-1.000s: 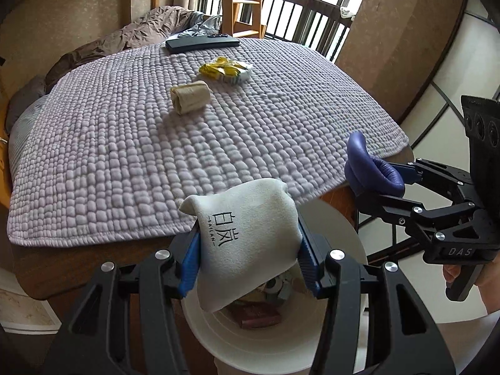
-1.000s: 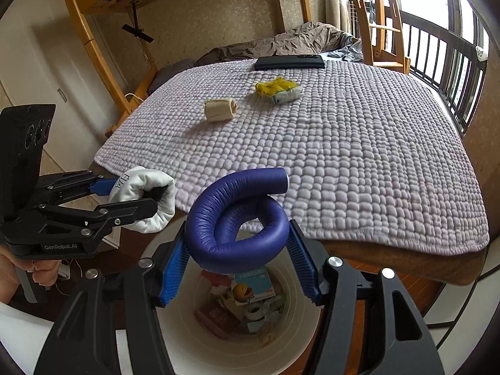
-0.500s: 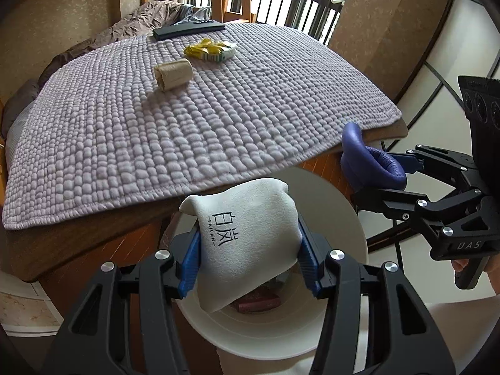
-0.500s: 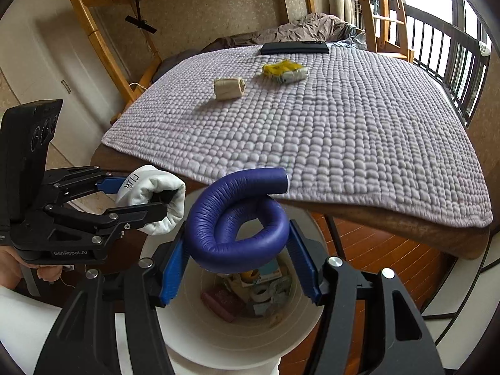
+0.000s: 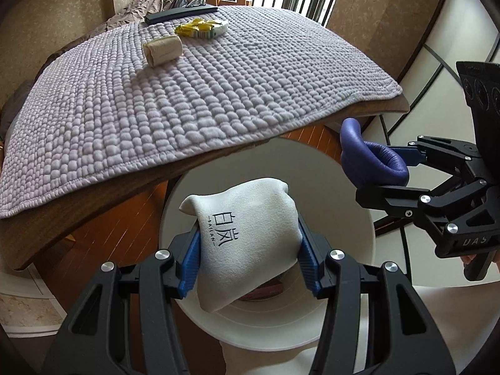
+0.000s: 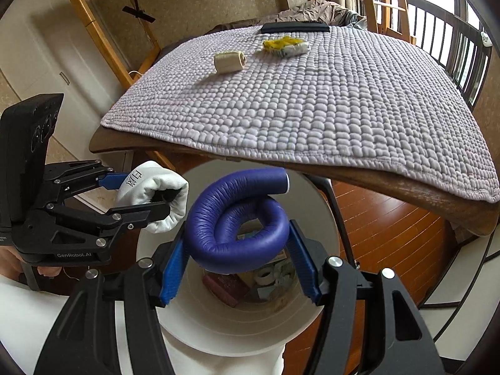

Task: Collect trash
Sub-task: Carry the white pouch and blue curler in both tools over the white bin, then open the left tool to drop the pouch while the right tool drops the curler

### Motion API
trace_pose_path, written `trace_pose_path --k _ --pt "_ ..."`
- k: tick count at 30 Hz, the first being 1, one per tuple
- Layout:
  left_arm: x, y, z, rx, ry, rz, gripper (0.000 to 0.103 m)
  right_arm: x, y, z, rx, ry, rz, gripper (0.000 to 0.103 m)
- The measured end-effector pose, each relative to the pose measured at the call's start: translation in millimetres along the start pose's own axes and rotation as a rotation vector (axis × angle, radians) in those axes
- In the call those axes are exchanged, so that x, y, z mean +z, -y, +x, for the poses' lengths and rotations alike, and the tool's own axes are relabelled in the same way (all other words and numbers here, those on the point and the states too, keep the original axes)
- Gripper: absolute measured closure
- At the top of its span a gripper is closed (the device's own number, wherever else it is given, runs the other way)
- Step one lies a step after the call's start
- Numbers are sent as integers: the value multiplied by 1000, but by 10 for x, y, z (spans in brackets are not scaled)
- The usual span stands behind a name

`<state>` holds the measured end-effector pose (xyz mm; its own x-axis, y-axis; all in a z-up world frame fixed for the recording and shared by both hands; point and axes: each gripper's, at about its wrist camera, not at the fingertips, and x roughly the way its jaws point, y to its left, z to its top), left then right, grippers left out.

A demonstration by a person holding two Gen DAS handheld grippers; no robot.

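Bin point(image 6: 175, 315) sits on the floor at the near edge of the bed, open mouth up, so both loads hang over it ready to fall. Left gripper point(image 5: 250, 259) pinches a white pouch point(image 5: 247, 237) between its closed jaws; right gripper point(image 6: 237, 259) clamps a coiled blue tube point(image 6: 237, 215) the same way. Neither is released yet. Far on the quilt point(image 5: 218, 87) lie a beige roll point(image 5: 162, 50) and a yellow wrapper point(image 5: 201, 28), apparently the trash left to collect.
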<state>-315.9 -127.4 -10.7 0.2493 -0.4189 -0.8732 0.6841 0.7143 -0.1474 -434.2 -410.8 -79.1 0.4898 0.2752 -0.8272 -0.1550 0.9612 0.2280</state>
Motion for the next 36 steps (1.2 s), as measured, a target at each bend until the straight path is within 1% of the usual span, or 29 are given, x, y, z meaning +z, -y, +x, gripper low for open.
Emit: trace_pose_path --k 13,33,35,36 --pt "-111 -28 192 26 -45 1 48 -65 37 210 -4 -39 6 44" --pt "-160 -54 453 48 -96 10 48 -123 83 460 -16 -87 9 44" --pt "-150 -38 479 37 -96 8 47 -113 86 470 -16 -90 11 43" --pt "-142 -33 482 37 -93 6 41 -120 89 478 -17 -89 14 41"
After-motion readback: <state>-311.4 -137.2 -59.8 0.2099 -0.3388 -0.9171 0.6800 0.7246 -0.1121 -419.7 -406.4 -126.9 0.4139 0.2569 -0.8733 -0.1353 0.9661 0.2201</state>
